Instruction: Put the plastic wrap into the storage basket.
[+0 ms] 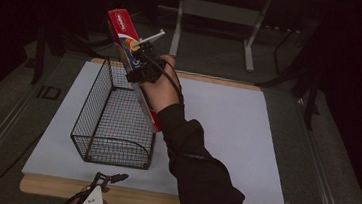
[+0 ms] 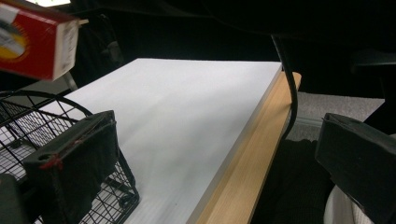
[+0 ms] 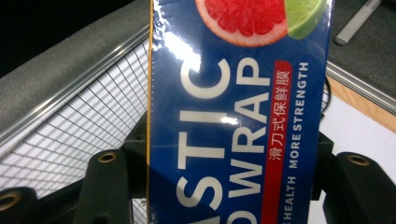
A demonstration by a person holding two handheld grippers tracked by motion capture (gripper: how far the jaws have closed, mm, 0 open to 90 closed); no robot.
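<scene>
Dark surroundings frame the white desk (image 1: 226, 131), where the right gripper (image 1: 142, 68) carries the plastic wrap box (image 1: 128, 52) tilted above the wire basket (image 1: 112, 120). From the left gripper (image 2: 210, 158), its fingers (image 2: 74, 163) stand spread, empty. Along the right gripper's fingers (image 3: 105, 186), both pinch the box; it could catch the basket's rim and twist loose.

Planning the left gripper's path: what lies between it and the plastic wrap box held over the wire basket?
In the high view, the black wire basket lies between the left gripper and the red-and-blue plastic wrap box.
</scene>
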